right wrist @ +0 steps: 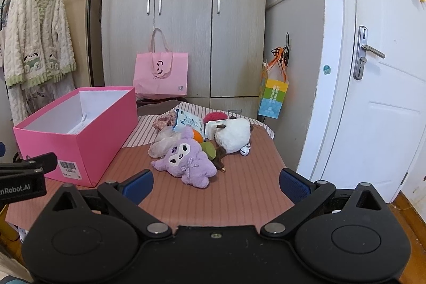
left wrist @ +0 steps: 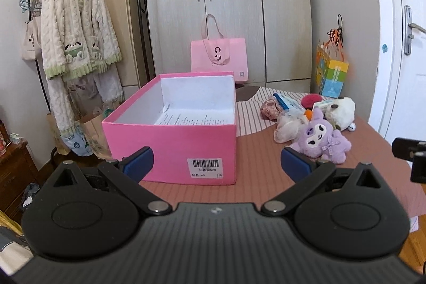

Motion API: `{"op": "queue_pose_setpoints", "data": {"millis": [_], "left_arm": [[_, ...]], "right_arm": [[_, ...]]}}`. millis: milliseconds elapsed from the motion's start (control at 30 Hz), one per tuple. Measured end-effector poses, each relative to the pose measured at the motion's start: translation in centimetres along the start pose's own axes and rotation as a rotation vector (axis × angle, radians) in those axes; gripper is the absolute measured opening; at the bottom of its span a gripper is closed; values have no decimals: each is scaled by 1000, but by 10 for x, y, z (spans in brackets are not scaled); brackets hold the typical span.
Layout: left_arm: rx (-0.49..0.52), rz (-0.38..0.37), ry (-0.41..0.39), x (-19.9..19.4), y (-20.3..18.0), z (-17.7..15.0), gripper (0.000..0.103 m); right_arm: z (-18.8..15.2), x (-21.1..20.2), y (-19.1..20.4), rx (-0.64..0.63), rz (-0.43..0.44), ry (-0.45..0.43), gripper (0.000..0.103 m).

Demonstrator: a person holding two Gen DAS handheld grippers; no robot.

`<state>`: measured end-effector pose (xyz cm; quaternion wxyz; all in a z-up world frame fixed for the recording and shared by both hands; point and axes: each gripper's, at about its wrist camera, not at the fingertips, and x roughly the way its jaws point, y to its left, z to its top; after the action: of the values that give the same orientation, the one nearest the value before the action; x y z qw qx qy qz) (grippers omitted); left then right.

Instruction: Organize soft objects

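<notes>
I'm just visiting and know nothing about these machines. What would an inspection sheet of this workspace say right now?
Surface: table under a striped reddish cloth.
Job's things: open pink box, only a printed sheet inside; purple plush and white plush lie beside it, outside.
Clutter: tissue packs, red fuzzy item, clear plastic wrap.
Grippers: left gripper and right gripper both open, holding nothing.
Cables: nothing seen.
Surroundings: wardrobe, pink bag, hanging robe, door.
</notes>
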<state>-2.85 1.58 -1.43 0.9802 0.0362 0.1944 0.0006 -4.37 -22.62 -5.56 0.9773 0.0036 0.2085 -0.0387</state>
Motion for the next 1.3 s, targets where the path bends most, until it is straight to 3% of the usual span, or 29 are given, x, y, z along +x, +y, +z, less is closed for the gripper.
{"op": "queue_pose_setpoints", "data": {"millis": [667,1300], "left_arm": [[-14,-76,25,-4,3,-3,103],[-44,-70,29,-10,8,0,103]], "right_arm": [[-4,1,0,1,-5,10,102],[-6,-2,-3,-6,-19,-1,102]]}}
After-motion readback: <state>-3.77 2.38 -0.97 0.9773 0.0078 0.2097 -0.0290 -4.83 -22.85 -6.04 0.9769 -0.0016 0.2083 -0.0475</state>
